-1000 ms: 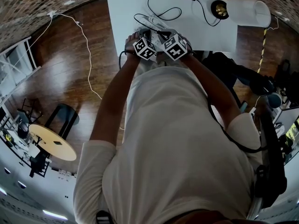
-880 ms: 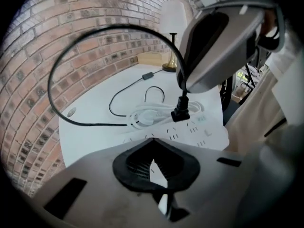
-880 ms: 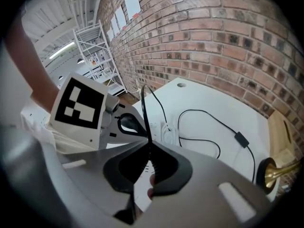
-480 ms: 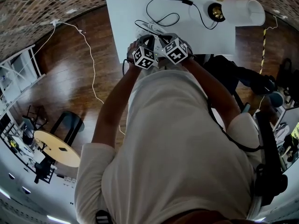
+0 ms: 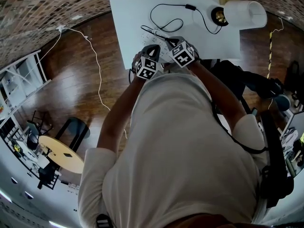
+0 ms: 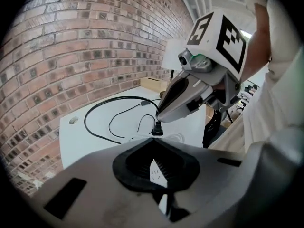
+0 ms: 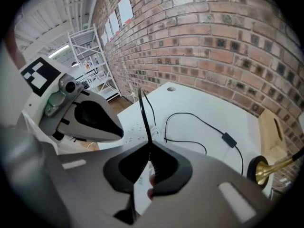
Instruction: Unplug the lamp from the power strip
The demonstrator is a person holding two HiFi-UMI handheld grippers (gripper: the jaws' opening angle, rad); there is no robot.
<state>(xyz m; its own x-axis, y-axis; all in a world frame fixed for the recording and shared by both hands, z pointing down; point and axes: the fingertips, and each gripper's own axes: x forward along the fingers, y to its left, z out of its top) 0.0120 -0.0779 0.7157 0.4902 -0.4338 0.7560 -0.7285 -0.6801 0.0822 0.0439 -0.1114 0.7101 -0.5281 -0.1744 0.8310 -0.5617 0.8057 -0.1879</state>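
White desk [image 5: 128, 27] against a brick wall [image 6: 71, 42], over a wooden floor [image 5: 71, 70]: the lamp's plug is gripped at the power strip.
The right hand-held gripper [image 7: 148, 146] is clamped on the small black lamp plug [image 6: 157, 130], just above the flat white power strip [image 7: 137, 127]; I cannot tell whether the prongs are out. The left hand-held gripper [image 6: 153, 141], just beside the strip, has its jaws drawn narrow, a white sliver in the slit. Only the left gripper view shows the plug at the right tips. The right gripper view shows the black cord [image 7: 143, 112] standing up from its jaws and the lamp's brass base [image 7: 260, 172] well beyond the strip. Only the head view shows the white cylindrical shade [image 5: 244, 13].
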